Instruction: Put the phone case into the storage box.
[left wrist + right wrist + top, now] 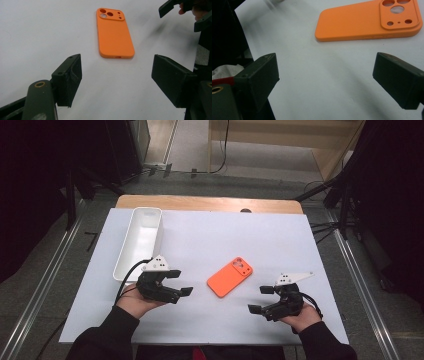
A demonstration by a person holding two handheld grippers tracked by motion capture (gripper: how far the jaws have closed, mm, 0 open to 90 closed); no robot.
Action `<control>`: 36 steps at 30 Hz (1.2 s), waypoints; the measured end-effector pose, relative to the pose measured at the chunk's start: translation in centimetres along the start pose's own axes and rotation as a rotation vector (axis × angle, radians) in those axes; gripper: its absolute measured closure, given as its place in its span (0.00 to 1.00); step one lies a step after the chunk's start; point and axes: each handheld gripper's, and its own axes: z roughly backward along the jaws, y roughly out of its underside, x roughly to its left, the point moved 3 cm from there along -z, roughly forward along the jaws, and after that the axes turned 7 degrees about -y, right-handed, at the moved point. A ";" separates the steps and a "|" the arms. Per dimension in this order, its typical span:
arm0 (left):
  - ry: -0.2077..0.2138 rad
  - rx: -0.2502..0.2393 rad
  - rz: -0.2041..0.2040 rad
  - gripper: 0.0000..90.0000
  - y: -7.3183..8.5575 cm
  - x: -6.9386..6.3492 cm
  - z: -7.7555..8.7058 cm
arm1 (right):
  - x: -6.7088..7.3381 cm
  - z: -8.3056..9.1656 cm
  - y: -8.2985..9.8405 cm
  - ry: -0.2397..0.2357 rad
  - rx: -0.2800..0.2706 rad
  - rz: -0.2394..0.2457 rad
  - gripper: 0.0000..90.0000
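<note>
Orange phone case on the white counter, lying between my two hand-held grippers, both with jaws apart.

The counter (210, 235) is covered in white, and a long white bin (146, 210) sits on its left side, running away from me, with its near end just beside my left hand. The orange phone case (230, 277) lies flat near the middle of the counter, camera cut-outs at its far end, turned a little to the right, touching nothing else. My left hand-held gripper (181, 282) is low over the counter to the left of the case and points toward it, jaws spread wide with nothing between them. My right hand-held gripper (258, 299) is to the right of the case and a little nearer to me, pointing left at it, jaws likewise spread and empty. Both are near the case but clear of it.
</note>
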 end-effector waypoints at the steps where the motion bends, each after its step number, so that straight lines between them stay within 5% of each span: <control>1: -0.001 -0.001 0.001 0.27 -0.1 0.0 -0.1 | 0.0 0.0 0.0 0.000 -0.001 0.000 0.06; 26: -0.029 -0.004 0.014 0.24 -2.8 0.1 -2.5 | 0.0 -0.1 0.0 0.005 0.001 0.004 0.06; 33: -0.040 0.021 0.007 0.02 -3.4 -0.3 -3.6 | 0.0 -0.1 0.0 0.006 0.002 0.005 0.06; 36: -0.040 0.015 0.000 0.00 -3.7 -0.5 -4.0 | 0.0 0.0 0.0 0.006 0.002 0.003 0.06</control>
